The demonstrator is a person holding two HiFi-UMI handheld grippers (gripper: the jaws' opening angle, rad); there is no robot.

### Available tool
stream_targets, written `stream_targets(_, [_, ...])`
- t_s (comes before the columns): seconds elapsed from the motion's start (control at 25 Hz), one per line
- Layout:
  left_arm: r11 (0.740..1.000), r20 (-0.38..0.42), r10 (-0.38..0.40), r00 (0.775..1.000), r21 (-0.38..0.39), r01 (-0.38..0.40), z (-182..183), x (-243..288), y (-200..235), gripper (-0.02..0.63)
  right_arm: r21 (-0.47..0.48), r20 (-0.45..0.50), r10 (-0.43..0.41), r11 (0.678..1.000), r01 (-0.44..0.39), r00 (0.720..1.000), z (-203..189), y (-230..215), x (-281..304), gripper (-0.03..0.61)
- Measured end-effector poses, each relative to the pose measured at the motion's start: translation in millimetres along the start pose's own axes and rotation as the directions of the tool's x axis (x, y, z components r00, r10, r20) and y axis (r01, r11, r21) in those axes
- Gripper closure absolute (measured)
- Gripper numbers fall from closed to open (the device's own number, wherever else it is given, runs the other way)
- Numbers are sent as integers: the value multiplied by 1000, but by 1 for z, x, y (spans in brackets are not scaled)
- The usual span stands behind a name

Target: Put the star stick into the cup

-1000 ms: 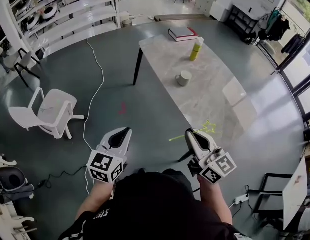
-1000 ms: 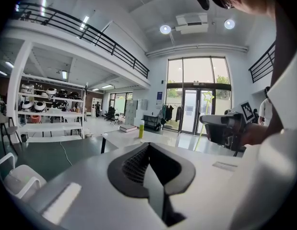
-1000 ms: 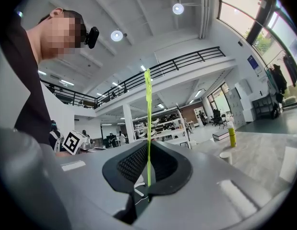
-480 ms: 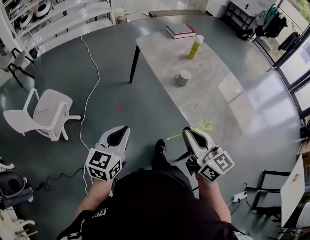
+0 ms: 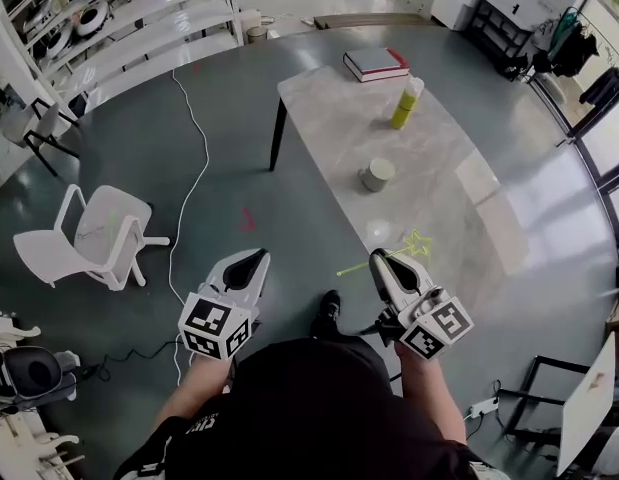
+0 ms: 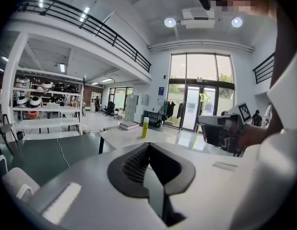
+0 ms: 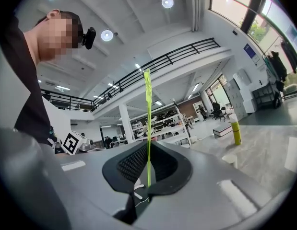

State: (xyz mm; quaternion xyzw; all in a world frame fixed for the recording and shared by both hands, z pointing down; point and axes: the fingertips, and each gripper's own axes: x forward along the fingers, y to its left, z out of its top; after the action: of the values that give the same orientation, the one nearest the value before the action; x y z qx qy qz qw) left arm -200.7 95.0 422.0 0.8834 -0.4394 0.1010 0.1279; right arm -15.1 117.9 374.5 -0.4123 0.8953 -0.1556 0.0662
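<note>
– Where's the star stick [image 5: 418, 244]?

– In the right hand-held gripper [image 5: 377, 260], clamped across the jaws. It is in the air at the near end of the table [image 5: 329, 118], well apart from the cup [image 5: 378, 175].

– Does every view show that?

– No. The head view shows the star on one side of the jaws and the thin tail on the other. The right gripper view shows the grip itself, with both pads closed on the green stick [image 7: 148, 128] as it runs straight up. It also shows the cup [image 7: 230, 160] low on the right. The left gripper view catches the star [image 6: 204, 97] against the windows.

– And the left hand-held gripper [image 5: 257, 256]?

– Its jaws are together with nothing between them.

– What has changed from a second ago?

– The table and cup sit lower in the head view, so they are closer. A shoe [image 5: 329, 308] now shows between the two tools. The grip on the stick is the same.

– And the counts?

– One star stick, one cup and two hand-held grippers. There is one yellow bottle [image 5: 403, 102] and a small stack of books [image 5: 375, 64] at the table's far end. One white chair [image 5: 94, 233] stands on the floor to the left.
</note>
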Motion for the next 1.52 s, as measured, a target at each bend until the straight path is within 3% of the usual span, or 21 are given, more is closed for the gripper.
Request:
stream_targets(0.36, [1000, -16, -4, 1000, 26, 4, 45, 96, -8, 611, 26, 17, 26, 999, -27, 1000, 40, -90, 23, 551])
stream_targets(0.76, [998, -48, -54, 997, 17, 54, 69, 181, -31, 611, 74, 41, -15, 997, 12, 999, 53, -179, 16, 549])
stream_targets(0.92, [996, -62, -94, 994, 5, 94, 67, 208, -34, 611, 110, 46, -76, 991, 71, 996, 40, -205, 7, 549])
stream_targets(1.2, [984, -79, -169, 983, 48, 173, 79, 256, -24, 611, 121, 28, -159, 981, 154, 987, 45, -234, 26, 549])
stream_targets(1.36, [969, -103, -243, 964, 15, 246, 79, 287, -9, 611, 132, 33, -239, 963, 233, 970, 51, -253, 46, 549])
stream_targets(1.52, [951, -114, -300, 947, 38, 306, 92, 314, 15, 611, 137, 30, -270, 955, 264, 962, 59, -266, 85, 549])
